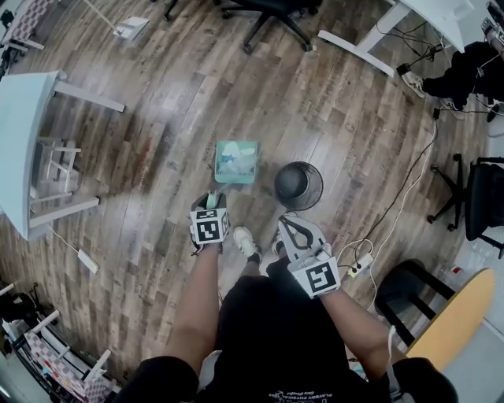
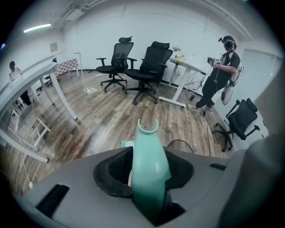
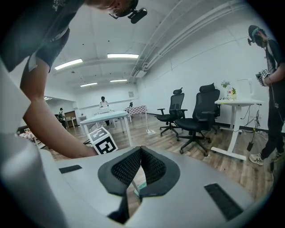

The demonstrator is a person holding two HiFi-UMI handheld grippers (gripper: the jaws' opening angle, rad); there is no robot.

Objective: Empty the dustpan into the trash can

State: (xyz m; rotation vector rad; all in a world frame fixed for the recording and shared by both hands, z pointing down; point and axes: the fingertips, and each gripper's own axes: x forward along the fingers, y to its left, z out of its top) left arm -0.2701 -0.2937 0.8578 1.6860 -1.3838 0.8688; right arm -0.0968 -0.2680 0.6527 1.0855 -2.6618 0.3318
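Dustpan (image 1: 236, 161) is light green and sits flat on the wooden floor (image 1: 157, 94), out in the open part of the floor between the white table (image 1: 20, 134) on the left edge and the white desk (image 1: 409, 20) at the top right corner; it has some white bits (image 1: 230, 164) in it; its long green handle (image 2: 149, 169) sticks up toward the person. The trash can (image 1: 298, 186) is round, black and made of mesh; it stands upright on the floor just beside the dustpan, on its right in the head view, close to it but not touching.

The left gripper (image 1: 211, 203) points steeply down and is clamped on the handle; in the left gripper view the green handle fills the space between the two black pads (image 2: 116, 171). The right gripper (image 1: 290, 227) is near the trash can and does not touch it; its jaws are closed together with nothing held between them, which the right gripper view shows clearly (image 3: 140, 153).

The person's white shoe (image 1: 245, 242) is on the floor between the two grippers; a white power strip (image 1: 360, 265) lies on the floor to the right; black office chairs (image 2: 133, 67) stand further off; another person (image 2: 220, 73) stands by a desk.
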